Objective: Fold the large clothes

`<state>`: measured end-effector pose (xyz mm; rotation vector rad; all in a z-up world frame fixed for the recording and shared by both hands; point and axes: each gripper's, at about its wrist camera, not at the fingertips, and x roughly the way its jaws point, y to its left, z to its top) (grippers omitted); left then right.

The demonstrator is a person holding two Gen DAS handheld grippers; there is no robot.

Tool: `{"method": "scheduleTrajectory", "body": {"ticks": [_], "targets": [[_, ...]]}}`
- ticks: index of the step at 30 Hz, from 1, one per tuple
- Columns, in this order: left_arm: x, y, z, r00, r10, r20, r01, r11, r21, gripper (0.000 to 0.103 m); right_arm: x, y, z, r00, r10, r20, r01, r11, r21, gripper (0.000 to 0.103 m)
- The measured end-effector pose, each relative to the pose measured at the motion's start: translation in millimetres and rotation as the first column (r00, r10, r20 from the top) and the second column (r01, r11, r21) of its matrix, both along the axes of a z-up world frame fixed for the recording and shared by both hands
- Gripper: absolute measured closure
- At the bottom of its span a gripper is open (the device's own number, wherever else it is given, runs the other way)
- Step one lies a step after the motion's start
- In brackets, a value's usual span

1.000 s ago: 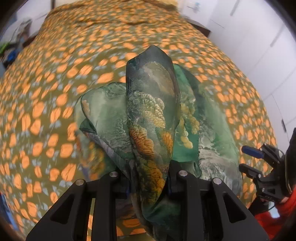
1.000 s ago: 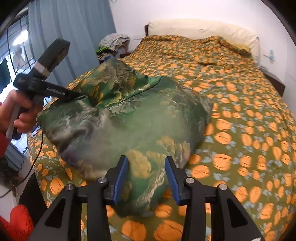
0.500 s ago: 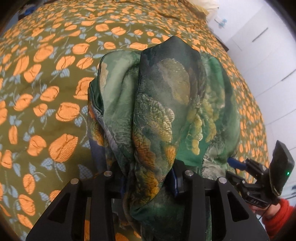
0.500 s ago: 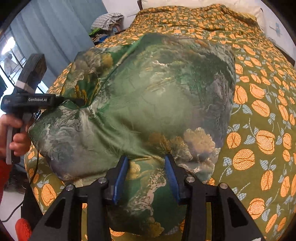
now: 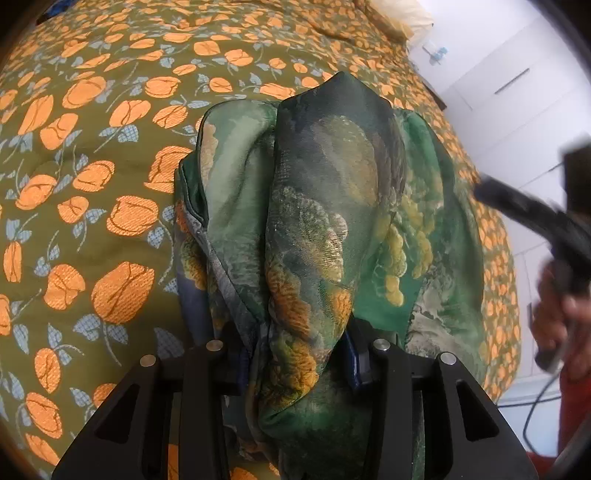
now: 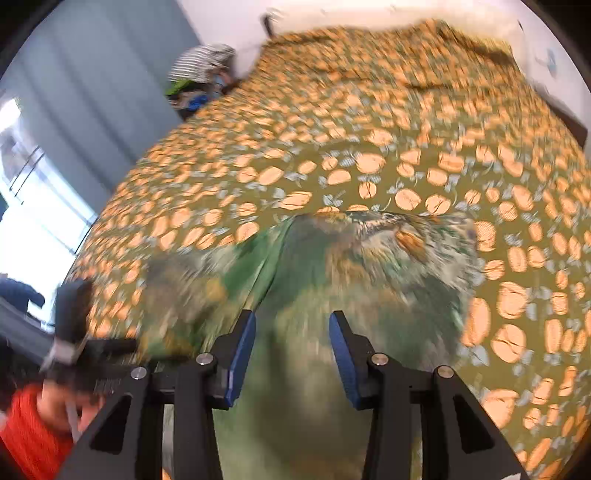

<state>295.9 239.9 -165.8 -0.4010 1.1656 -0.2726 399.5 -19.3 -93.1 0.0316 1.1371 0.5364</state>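
A bed (image 5: 92, 155) carries everything — its cover is olive green, printed all over with orange tulip-like flowers and grey-blue leaves. A glossy green patterned garment (image 5: 332, 206) lies bunched directly on it near one edge. A pale pillow (image 5: 406, 14) sits at the far end.

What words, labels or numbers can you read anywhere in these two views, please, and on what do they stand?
None can be read.
The left gripper has pale marks on its body in the right wrist view, too blurred to read.
The garment and bedspread carry only patterns.
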Motion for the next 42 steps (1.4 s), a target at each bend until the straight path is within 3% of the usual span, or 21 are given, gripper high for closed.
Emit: {"method": "scheduleTrajectory", "body": {"ticks": [5,8,13,18,21,25,28,31,34,37,38,41,42], "targets": [[4.3,-2.6,-6.4,1.000,0.007,-0.007,-0.007,1.000,0.005,0.062,31.0,25.2,-67.9,0.993,-0.054,-0.108,0.037,0.987,-0.154,0.061],[7.5,-3.5,-11.0,1.000,0.011,-0.013,-0.011,1.000,0.012,0.062,26.3,34.1,-79.7,0.996,-0.043,-0.072,0.027,0.976,-0.216,0.061],[9.1,-0.9,-10.7,1.000,-0.009,-0.012,0.009,1.000,-0.003,0.061,9.7,21.7,-59.5,1.000,-0.014,0.007,0.015,0.986,-0.166,0.061],[10.5,0.3,-11.5,1.000,-0.017,-0.010,0.017,1.000,-0.004,0.061,-71.6,-7.4,-15.2,0.979,0.136,0.151,-0.111,0.980,-0.164,0.060],[12.6,-0.3,-10.8,1.000,-0.023,-0.013,0.023,1.000,-0.006,0.061,-128.1,-33.5,-2.4,0.974,0.151,0.170,-0.128,0.982,-0.139,0.060],[13.5,-1.5,-10.7,1.000,-0.019,-0.013,0.019,1.000,-0.004,0.061,-181.9,-50.8,-14.9,0.974,0.137,0.178,-0.116,0.985,-0.124,0.060],[14.1,-4.7,-11.0,1.000,-0.023,-0.014,0.023,1.000,0.001,0.059,-178.2,-49.8,-50.5,0.994,0.070,0.086,-0.059,0.991,-0.119,0.060],[15.6,-9.8,-11.7,1.000,-0.017,-0.011,0.018,0.999,0.030,0.058,-167.8,-40.0,-75.1,0.997,0.048,0.067,-0.037,0.988,-0.151,0.060],[17.1,-10.0,-12.4,1.000,0.004,-0.016,-0.004,1.000,0.030,0.058,-170.6,-32.6,-77.7,0.994,0.060,0.090,-0.042,0.981,-0.189,0.059],[13.7,-9.8,-8.2,1.000,0.024,-0.003,-0.024,0.999,0.022,0.057,-179.7,-36.3,-60.2,0.991,0.057,0.124,-0.033,0.982,-0.188,0.058],[10.8,-9.8,-4.9,1.000,0.027,0.012,-0.027,0.999,0.020,0.055,-187.8,-38.9,-50.4,0.989,0.050,0.141,-0.024,0.984,-0.179,0.054],[-3.5,-8.0,9.0,0.998,0.033,0.052,-0.033,0.999,0.007,0.046,-199.0,-54.0,-26.7,0.986,0.023,0.167,0.001,0.990,-0.140,0.025],[-8.9,-6.7,14.8,0.997,0.042,0.063,-0.043,0.999,0.003,0.038,-204.2,-61.5,-19.5,0.985,0.012,0.171,0.010,0.992,-0.126,0.023]]}}
